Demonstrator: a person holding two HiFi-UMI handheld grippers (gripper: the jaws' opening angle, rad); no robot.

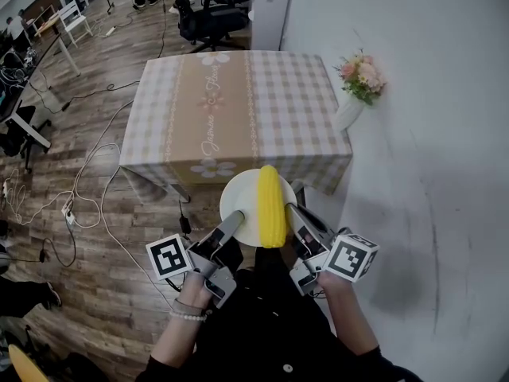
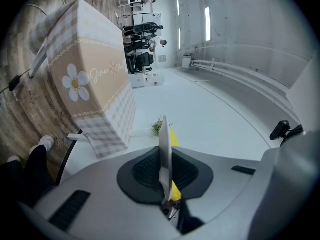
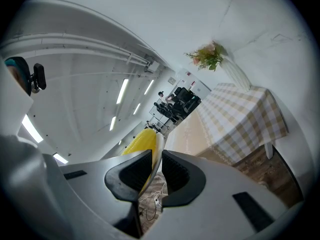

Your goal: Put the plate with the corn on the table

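Two sides of the plate (image 1: 237,199) sit clamped by left gripper (image 1: 233,223) and right gripper (image 1: 294,211); only the head view shows the corn (image 1: 271,205) whole, elsewhere mostly hidden.

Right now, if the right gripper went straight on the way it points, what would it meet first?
The right gripper is shut on the plate rim, the corn just beyond its pads. Carrying those along, it would probably reach the near edge of the checked table; depth is unclear.
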